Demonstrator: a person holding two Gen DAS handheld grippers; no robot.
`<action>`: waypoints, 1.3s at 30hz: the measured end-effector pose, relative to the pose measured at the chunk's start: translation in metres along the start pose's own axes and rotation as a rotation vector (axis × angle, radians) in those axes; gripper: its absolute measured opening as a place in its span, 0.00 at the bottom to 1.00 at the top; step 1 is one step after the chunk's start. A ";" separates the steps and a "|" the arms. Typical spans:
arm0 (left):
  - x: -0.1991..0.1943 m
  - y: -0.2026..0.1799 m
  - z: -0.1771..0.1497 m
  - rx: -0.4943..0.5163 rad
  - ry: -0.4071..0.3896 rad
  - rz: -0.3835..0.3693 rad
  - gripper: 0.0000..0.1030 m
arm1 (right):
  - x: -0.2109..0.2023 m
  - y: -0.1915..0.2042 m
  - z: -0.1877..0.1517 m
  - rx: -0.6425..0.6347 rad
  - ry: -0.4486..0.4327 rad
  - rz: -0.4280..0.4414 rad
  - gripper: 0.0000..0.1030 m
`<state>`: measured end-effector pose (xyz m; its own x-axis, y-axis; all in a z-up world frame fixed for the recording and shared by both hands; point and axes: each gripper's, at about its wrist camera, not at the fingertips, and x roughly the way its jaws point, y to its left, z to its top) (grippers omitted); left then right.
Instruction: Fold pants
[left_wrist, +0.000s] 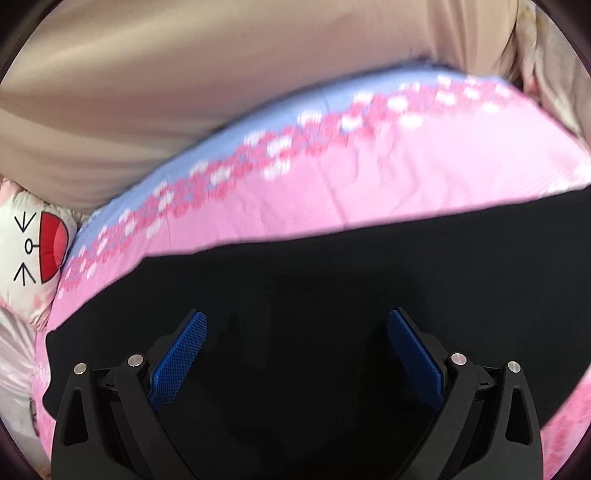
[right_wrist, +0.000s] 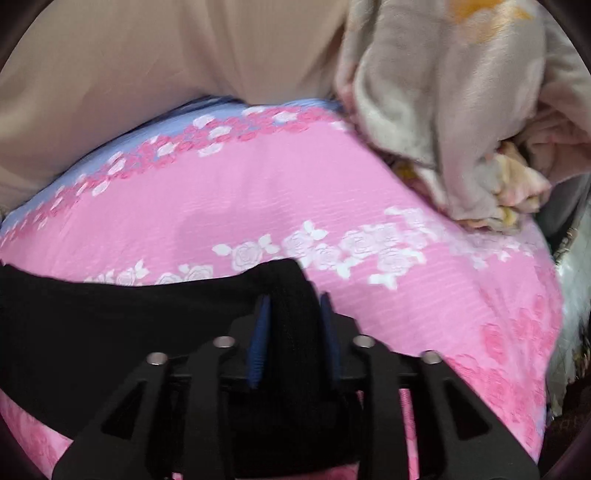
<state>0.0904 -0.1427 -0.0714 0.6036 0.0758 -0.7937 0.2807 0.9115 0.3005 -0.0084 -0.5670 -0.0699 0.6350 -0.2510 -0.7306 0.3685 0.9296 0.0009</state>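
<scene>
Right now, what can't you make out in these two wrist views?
- Black pants: waist versus leg, fold state; left wrist, featureless black, cut by the frame edge.
- Pinched pants part: right wrist, right gripper pads cover it.
- Floral bedsheet: pattern detail; left wrist, motion blur.

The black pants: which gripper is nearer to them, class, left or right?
Right. The right gripper is shut on a bunch of the pants; the left gripper hovers open over them.
</scene>
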 end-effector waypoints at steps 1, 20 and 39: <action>0.002 0.000 -0.002 -0.005 0.001 -0.001 0.95 | -0.011 -0.001 0.001 0.016 -0.040 0.008 0.32; 0.014 -0.008 0.013 -0.026 -0.043 0.019 0.95 | 0.047 0.013 -0.001 0.021 0.097 0.177 0.10; -0.060 -0.005 -0.001 -0.003 -0.172 -0.041 0.95 | -0.024 -0.069 -0.046 0.280 0.005 0.061 0.58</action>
<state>0.0520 -0.1509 -0.0260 0.7107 -0.0320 -0.7027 0.3058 0.9137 0.2677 -0.0802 -0.6124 -0.0836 0.6587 -0.1953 -0.7267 0.5034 0.8321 0.2326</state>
